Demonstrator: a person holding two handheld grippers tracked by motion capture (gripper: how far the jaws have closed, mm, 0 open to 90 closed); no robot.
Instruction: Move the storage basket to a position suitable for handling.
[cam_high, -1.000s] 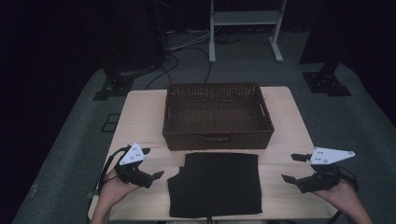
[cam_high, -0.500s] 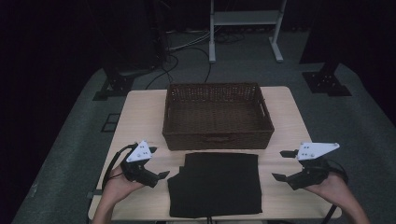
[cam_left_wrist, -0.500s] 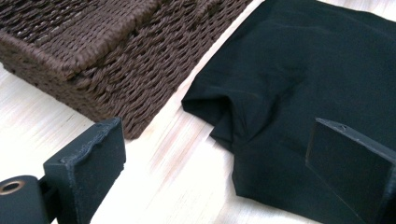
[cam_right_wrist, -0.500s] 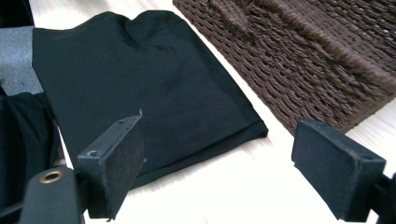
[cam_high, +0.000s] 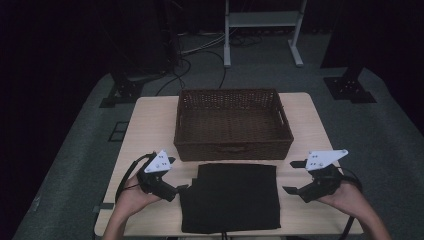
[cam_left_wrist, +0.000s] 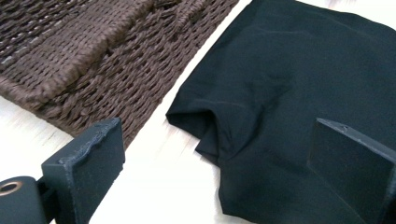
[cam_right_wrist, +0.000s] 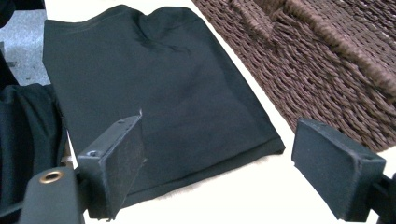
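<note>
Black cloth is lying folded flat on the table, at the near edge, just in front of the basket. A narrow strip of table is showing between the cloth's far edge and the basket's front wall.

Left gripper is sitting low at the cloth's left edge, jaws standing wide apart, holding nothing. In the left gripper view, its jaws are framing the cloth's far left corner, where the fabric is puckering into a small fold; the right jaw is hanging over cloth, the left over bare table beside the basket.

Right gripper is hovering off the cloth's right edge, near but not touching, jaws wide apart and empty. In the right gripper view, the cloth's corner is lying between its jaws, the basket just beyond.
</note>
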